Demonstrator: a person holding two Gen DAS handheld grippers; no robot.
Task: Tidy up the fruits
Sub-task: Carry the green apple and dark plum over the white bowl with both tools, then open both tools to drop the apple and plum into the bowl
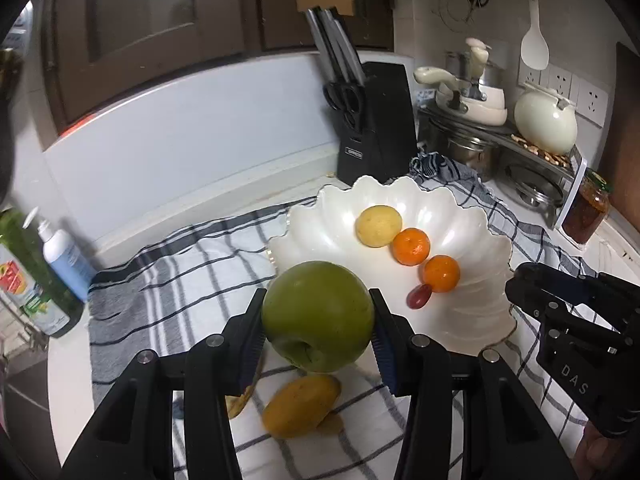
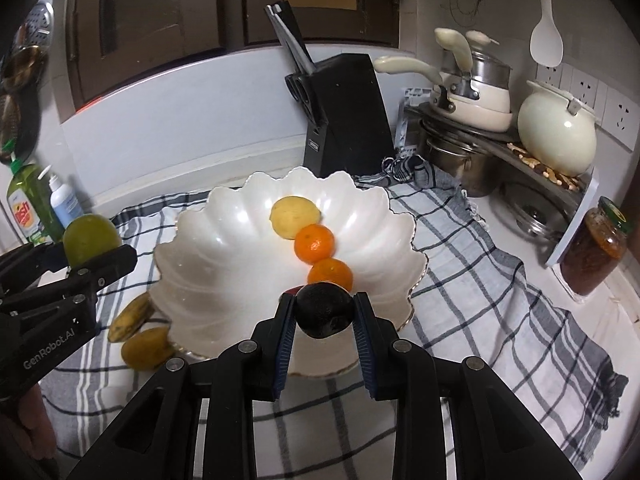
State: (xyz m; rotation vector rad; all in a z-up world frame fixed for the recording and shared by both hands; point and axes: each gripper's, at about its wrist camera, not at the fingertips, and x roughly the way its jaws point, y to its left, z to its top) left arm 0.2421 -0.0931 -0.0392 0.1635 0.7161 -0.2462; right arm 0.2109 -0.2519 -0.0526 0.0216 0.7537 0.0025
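Left wrist view: the left gripper (image 1: 318, 320) is clamped on one green apple (image 1: 318, 316), its two blue-padded fingers pressing the apple's sides, held above the checked cloth (image 1: 168, 280) at the near edge of the white scalloped bowl (image 1: 460, 208). In the bowl lie four fruits in a curving row: one yellow lemon-like fruit (image 1: 378, 226), two mandarins (image 1: 411, 246) and (image 1: 441, 273), and one small red fruit (image 1: 419, 296) touching the nearer mandarin. On the cloth below the apple sit one yellow-orange mango-like fruit (image 1: 301, 406) and the tip of a banana (image 1: 239, 402) just beside it. The right gripper (image 1: 516, 284) shows at the right edge, beside the bowl.

The right wrist view shows the right gripper (image 2: 324, 312) clenched on one dark, nearly black round fruit (image 2: 324, 311), gripped between both pads over the near part of the bowl (image 2: 224, 240). This dark fruit hides most of the red one. At the left of this view the left gripper (image 2: 94, 258) carries the apple (image 2: 91, 238) beside the bowl's left rim, with the banana (image 2: 129, 322) and the yellow-orange fruit (image 2: 146, 348) on the cloth below it.

Behind the bowl stands one black knife block (image 1: 376, 120) holding knives and scissors. On the left are two bottles: one green dish soap (image 2: 30, 204) and one white-and-blue pump bottle (image 2: 64, 202). At the right, one jar (image 2: 594, 252) with dark red contents stands beside a metal rack (image 2: 560, 176) bearing one cream pot (image 2: 556, 128) and stacked pans.
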